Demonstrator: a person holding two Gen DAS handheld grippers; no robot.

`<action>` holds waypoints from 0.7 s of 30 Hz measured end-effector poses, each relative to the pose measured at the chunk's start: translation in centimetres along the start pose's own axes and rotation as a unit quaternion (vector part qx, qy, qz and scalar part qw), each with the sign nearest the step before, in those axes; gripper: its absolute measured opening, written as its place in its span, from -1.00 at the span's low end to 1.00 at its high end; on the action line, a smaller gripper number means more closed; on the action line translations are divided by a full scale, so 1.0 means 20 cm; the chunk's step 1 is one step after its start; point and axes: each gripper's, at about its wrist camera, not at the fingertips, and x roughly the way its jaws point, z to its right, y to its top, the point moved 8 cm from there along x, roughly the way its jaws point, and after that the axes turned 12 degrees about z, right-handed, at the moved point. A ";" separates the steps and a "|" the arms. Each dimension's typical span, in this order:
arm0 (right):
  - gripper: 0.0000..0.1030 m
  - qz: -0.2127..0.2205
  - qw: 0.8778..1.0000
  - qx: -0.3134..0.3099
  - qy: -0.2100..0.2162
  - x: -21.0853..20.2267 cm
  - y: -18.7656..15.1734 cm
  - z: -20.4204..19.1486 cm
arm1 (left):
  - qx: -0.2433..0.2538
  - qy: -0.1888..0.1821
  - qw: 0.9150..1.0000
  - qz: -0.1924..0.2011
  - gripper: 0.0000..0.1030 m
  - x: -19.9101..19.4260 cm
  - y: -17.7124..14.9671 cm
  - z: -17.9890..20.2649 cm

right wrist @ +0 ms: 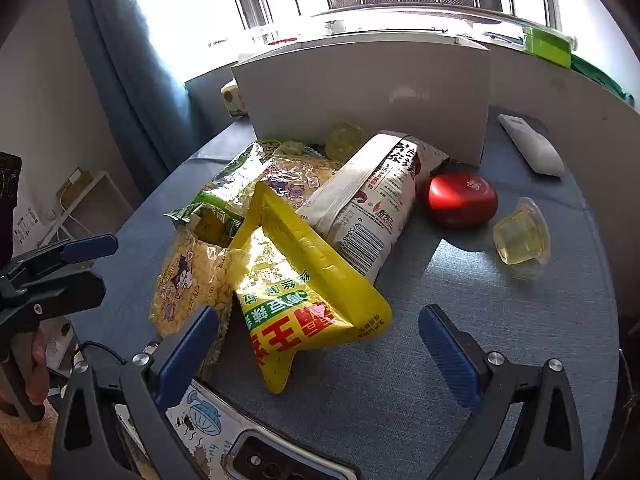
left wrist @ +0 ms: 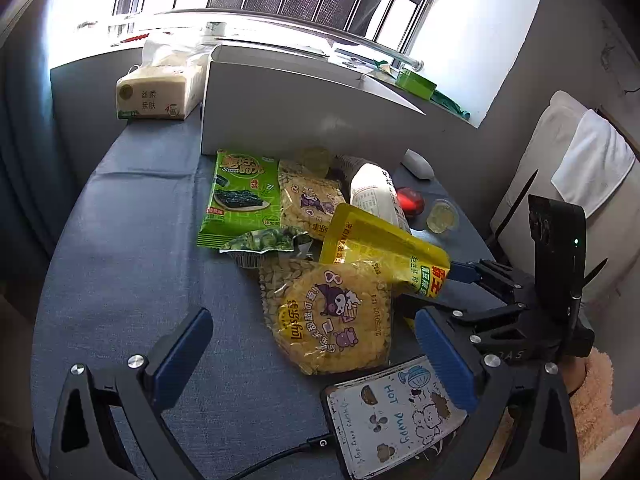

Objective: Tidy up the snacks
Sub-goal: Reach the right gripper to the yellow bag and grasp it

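Observation:
A pile of snacks lies on the blue round table (left wrist: 120, 264): a green seaweed pack (left wrist: 236, 196), two yellow Lay's chip bags (left wrist: 332, 316), a yellow pouch (left wrist: 384, 252) (right wrist: 304, 280), a white bag (right wrist: 372, 200), a red round box (right wrist: 460, 200) and a jelly cup (right wrist: 520, 232). A white box (left wrist: 288, 112) (right wrist: 368, 96) stands behind them. My left gripper (left wrist: 312, 352) is open, with the near chip bag between its fingers. My right gripper (right wrist: 320, 352) is open just in front of the yellow pouch. It also shows in the left wrist view (left wrist: 472, 276).
A phone (left wrist: 392, 412) in a cartoon case lies on a cable at the near table edge. A tissue pack (left wrist: 160, 88) and a white remote (right wrist: 532, 144) flank the white box. A windowsill runs behind. A cushion (left wrist: 560, 168) is on the right.

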 end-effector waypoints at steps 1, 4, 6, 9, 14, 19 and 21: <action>0.60 -0.005 1.000 -0.001 0.002 0.01 -0.01 -0.01 | 0.001 -0.002 1.000 -0.002 1.00 0.00 0.00 0.00; -0.26 -0.013 1.000 -0.004 0.002 0.04 -0.02 -0.01 | 0.004 -0.001 1.000 -0.009 1.00 0.01 -0.02 0.01; -0.44 -0.012 0.999 0.026 0.029 0.03 -0.02 -0.01 | 0.009 0.004 1.000 -0.017 1.00 0.02 -0.03 0.01; -0.52 0.002 0.997 0.058 0.045 -0.03 -0.02 0.02 | 0.013 0.011 0.999 -0.028 1.00 0.05 -0.05 0.00; -0.57 0.035 0.997 0.070 0.029 -0.17 0.01 0.07 | 0.002 0.030 0.997 -0.065 1.00 0.13 -0.11 -0.01; -0.63 0.069 0.994 0.083 0.021 -0.29 0.08 0.11 | 0.009 0.052 0.995 -0.087 1.00 0.20 -0.15 0.00; -0.63 0.083 0.992 0.089 0.024 -0.35 0.11 0.11 | 0.026 0.068 0.993 -0.093 1.00 0.23 -0.15 0.01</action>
